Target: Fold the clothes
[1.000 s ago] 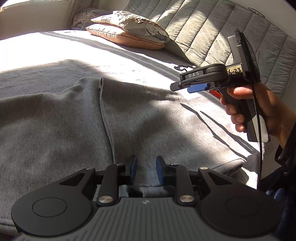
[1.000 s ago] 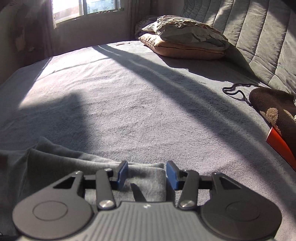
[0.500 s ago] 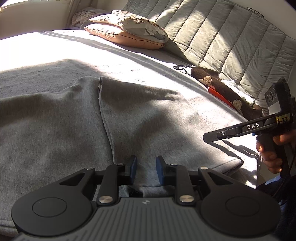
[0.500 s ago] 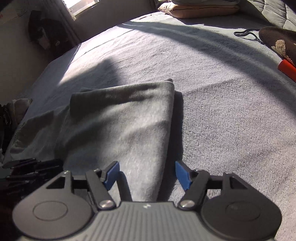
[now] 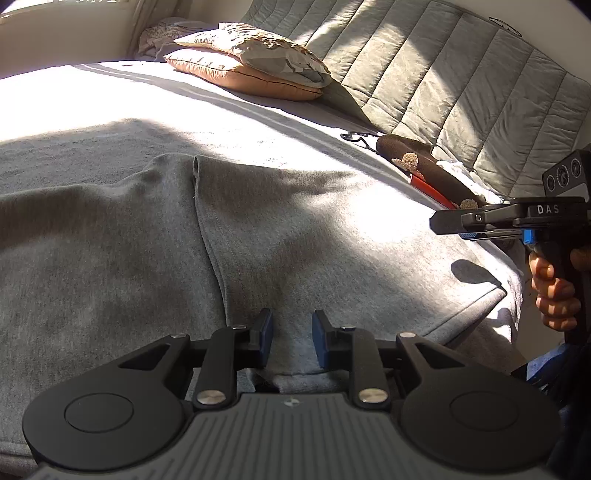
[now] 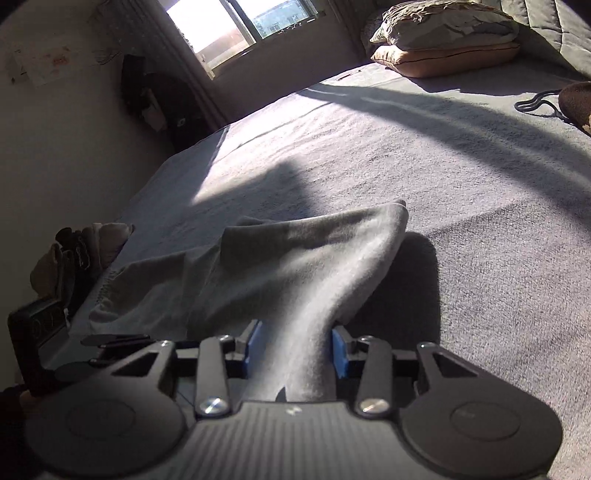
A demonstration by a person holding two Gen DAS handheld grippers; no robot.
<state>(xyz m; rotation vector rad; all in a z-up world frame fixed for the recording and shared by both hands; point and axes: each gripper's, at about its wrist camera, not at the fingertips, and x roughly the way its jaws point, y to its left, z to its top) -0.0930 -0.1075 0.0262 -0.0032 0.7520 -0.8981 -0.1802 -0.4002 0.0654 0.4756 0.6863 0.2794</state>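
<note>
A grey garment (image 5: 155, 243) lies spread over the bed (image 5: 92, 92), one panel folded across it with a seam down the middle. At the near hem my left gripper (image 5: 291, 339) has the cloth filling the narrow gap between its blue pads. Held by a hand (image 5: 554, 291), my right gripper (image 5: 439, 223) reaches in low over the garment's right edge. In the right wrist view that gripper (image 6: 295, 350) is closing its jaws, and a ridge of the grey garment (image 6: 314, 266) runs up between the pads, touching both. The left gripper (image 6: 110, 343) shows dimly at the left edge.
Two stacked pillows (image 5: 251, 70) and a quilted backrest (image 5: 461, 85) line the far side. A brown item with a red edge (image 5: 424, 166) and a black cord (image 5: 356, 136) lie near the backrest. A window (image 6: 240, 22) and dark things (image 6: 159, 96) stand beyond the bed.
The right gripper came down from above the bed to the garment's right edge, and its jaws narrowed around the cloth. The left gripper and the garment's near hem did not move.
</note>
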